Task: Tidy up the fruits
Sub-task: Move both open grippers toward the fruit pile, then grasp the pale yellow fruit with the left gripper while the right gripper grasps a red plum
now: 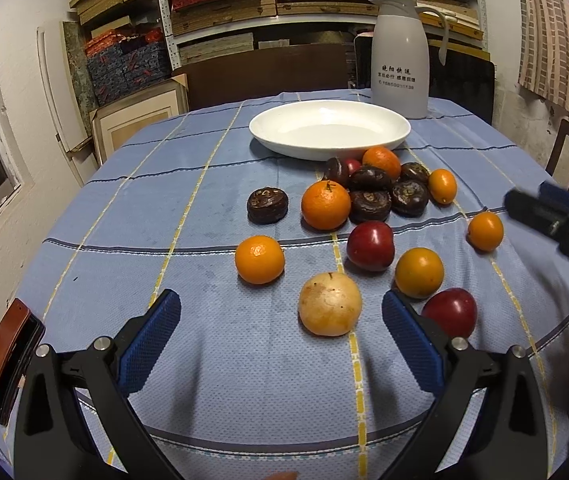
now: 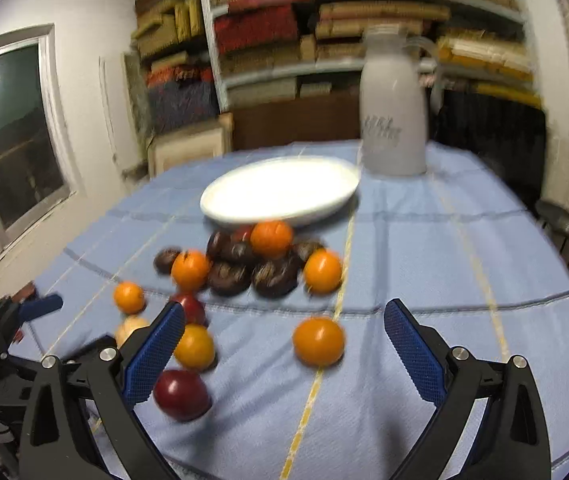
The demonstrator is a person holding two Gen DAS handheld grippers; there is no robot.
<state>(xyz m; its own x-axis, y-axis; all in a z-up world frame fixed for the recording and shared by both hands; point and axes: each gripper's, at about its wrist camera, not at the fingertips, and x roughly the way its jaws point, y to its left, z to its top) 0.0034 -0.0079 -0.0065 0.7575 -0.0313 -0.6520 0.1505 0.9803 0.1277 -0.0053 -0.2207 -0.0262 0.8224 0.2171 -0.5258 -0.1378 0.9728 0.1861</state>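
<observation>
Pale fruit point(image 1: 329, 304) lies between open left gripper point(image 1: 280, 316) fingers.

Each gripper point(image 1: 280, 312) point(image 2: 284, 320) has black plastic arms, silver screws and blue textured finger pads point(image 1: 146, 344).

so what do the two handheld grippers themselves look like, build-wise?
Both match. The left gripper has black plastic arms with triangular cutouts and silver bolt heads, ending in blue fingers with a dotted grip texture. The right gripper has the same black frame, silver bolts and blue textured fingers. No cables, markings or sleeves visible.
</observation>
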